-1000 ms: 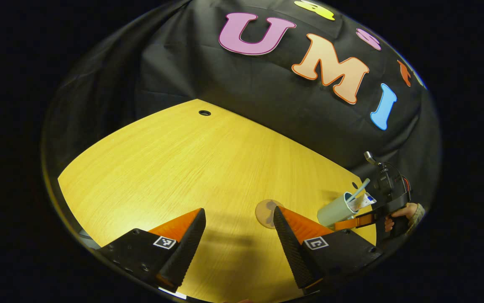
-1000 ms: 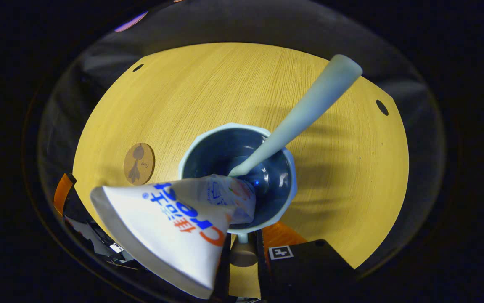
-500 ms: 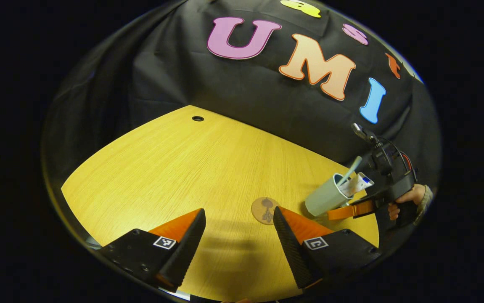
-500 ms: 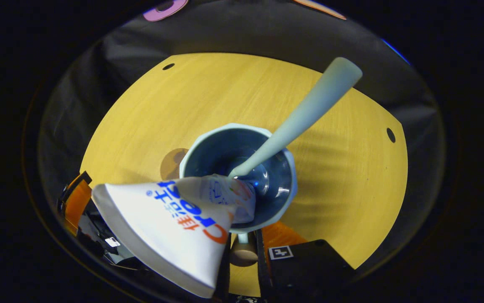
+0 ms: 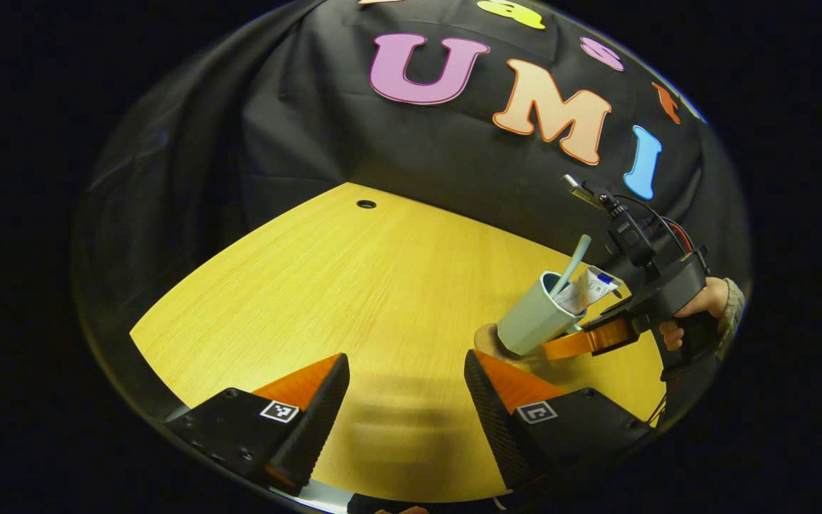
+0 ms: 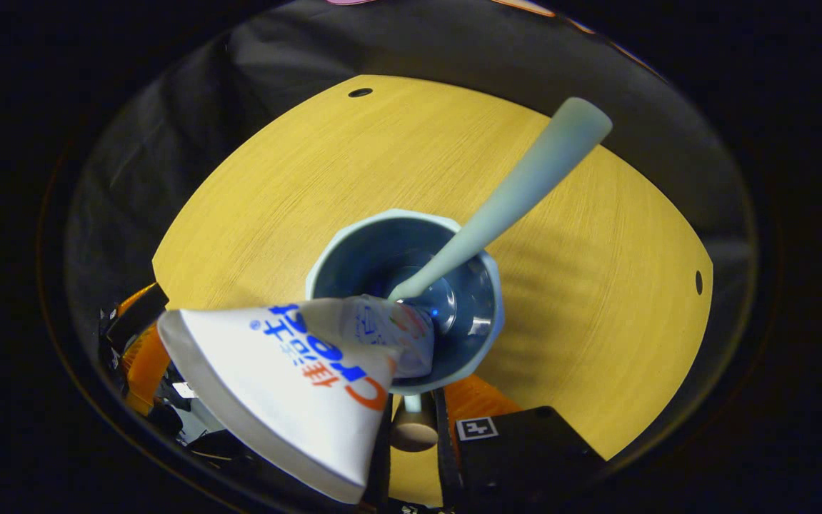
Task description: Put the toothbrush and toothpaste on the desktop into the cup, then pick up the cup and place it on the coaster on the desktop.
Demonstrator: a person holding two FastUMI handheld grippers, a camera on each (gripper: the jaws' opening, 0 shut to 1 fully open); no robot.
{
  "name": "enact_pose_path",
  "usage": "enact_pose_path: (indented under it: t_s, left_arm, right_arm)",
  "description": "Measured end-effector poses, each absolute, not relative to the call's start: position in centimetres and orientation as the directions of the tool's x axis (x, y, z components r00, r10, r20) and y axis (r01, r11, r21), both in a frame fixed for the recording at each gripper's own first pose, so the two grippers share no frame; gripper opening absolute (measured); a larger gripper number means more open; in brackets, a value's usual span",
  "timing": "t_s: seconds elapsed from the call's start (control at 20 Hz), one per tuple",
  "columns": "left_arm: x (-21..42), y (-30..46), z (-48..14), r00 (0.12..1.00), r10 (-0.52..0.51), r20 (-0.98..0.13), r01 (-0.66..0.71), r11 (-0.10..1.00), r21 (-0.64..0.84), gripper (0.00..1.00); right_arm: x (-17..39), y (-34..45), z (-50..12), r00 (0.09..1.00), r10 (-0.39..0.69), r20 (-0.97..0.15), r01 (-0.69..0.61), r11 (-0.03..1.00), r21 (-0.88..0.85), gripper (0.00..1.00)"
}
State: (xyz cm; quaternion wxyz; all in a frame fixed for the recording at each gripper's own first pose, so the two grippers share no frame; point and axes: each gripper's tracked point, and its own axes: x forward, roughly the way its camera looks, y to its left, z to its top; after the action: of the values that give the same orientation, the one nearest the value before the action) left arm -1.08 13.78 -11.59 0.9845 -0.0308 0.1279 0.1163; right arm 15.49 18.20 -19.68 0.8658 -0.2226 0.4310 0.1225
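Left gripper (image 5: 407,407): seen in the left gripper view with both fingers spread wide apart, nothing between them, tips held above the surface and pointing forward.

Right gripper (image 6: 411,421): in the right gripper view the fingers are seen drawn close together at the bottom, clamped on the cup (image 6: 405,307) just ahead of them; the nearer finger is largely hidden. From the left gripper view, the right gripper (image 5: 582,341) is seen ahead and to the right of the left gripper's fingers, held roughly level, its fingers reaching leftward. A hand (image 5: 693,314) is wrapped around its handle from the far right, with a sleeve cuff visible at the wrist.
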Motion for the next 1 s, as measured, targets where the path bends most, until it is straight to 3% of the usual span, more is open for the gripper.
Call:
enact_pose_path:
  t_s: [0.5, 0.75, 0.8, 0.95, 1.0]
  left_arm:
    - [-2.3, 16.0, -12.6, 0.918, 0.272, -0.288, -0.291, 0.956, -0.025, 0.94]
    - [-2.3, 15.3, -12.4, 0.919, 0.268, -0.290, -0.278, 0.961, 0.007, 0.94]
    - [-2.3, 15.0, -12.4, 0.920, 0.265, -0.290, -0.273, 0.962, 0.012, 0.94]
    - [-1.5, 13.9, -11.9, 0.923, 0.259, -0.286, -0.260, 0.965, 0.037, 0.94]
    - [-1.2, 13.3, -11.4, 0.926, 0.255, -0.280, -0.253, 0.967, 0.044, 0.94]
  right_arm:
    - [16.1, 18.7, -21.5, 0.574, -0.014, -0.819, -0.407, 0.863, -0.299, 0.32]
    - [15.6, 19.2, -21.0, 0.561, 0.036, -0.827, -0.408, 0.882, -0.238, 0.33]
    - [15.6, 19.6, -20.8, 0.569, 0.056, -0.821, -0.413, 0.882, -0.226, 0.44]
    - [14.2, 20.3, -18.8, 0.593, 0.148, -0.791, -0.431, 0.888, -0.157, 0.64]
    - [13.8, 20.0, -18.2, 0.605, 0.161, -0.780, -0.425, 0.893, -0.146, 0.83]
